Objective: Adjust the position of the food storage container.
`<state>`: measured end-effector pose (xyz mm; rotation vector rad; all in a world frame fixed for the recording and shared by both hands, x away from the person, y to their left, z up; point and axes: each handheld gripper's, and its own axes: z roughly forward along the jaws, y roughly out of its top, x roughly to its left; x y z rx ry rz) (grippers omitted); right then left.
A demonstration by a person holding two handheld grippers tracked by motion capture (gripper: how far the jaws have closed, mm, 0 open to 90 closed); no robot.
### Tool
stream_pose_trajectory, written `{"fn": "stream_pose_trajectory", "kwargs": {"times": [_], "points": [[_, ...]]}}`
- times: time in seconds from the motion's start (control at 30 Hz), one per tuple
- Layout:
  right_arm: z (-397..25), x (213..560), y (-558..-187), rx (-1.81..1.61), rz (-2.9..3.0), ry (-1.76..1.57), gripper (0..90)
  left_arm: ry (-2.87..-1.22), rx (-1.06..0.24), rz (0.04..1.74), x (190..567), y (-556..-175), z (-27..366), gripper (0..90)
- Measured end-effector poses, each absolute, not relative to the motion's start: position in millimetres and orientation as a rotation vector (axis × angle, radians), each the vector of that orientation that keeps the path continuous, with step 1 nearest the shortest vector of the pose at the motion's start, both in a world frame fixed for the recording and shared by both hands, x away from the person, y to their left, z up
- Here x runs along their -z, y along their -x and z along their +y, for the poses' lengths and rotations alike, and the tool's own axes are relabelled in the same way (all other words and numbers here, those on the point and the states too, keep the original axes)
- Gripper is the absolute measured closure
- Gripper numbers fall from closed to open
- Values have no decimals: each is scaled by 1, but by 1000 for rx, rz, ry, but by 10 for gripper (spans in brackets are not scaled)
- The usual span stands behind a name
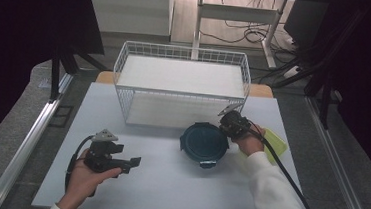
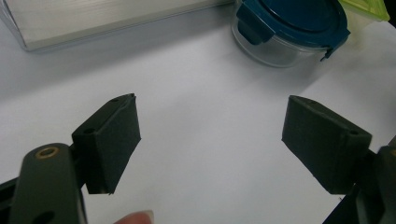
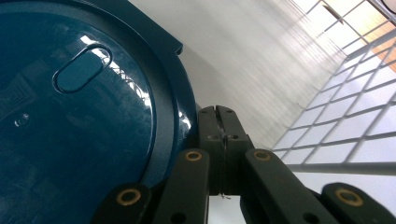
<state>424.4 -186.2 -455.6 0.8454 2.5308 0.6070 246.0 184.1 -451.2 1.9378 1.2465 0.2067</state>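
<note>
- We see the right gripper (image 1: 230,124) at the far-right rim of a round container with a dark teal lid (image 1: 204,142), which stands on the white table (image 1: 167,178) just in front of the wire basket (image 1: 182,84).
- In the right gripper view its two jaws are pressed flat together with no gap, just beside the lid's edge (image 3: 184,100); we cannot tell whether anything thin is pinched between them.
- The left gripper (image 1: 128,162) hovers over the near-left part of the table, well apart from the container, held in the person's left hand (image 1: 85,179).
- In the left gripper view its jaws stand wide apart with bare tabletop between them, and the container (image 2: 289,30) lies farther off, its clear body under the teal lid.
- A yellow-green lidded box (image 1: 276,144) sits just right of the container, partly behind the right hand (image 1: 250,143).
- The basket holds a white liner and stands at the far middle of the table.
</note>
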Motion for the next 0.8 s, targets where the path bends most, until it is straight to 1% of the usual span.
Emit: {"fn": "stream_pose_trajectory", "kwargs": {"times": [0.4, 0.8], "points": [[-177, 456, -409, -630, 2569, -827, 890, -1934, -196, 1247, 452, -247, 184, 185], [-158, 456, -390, -657, 2622, -797, 890, -1930, -194, 1249, 452, -247, 185, 185]]}}
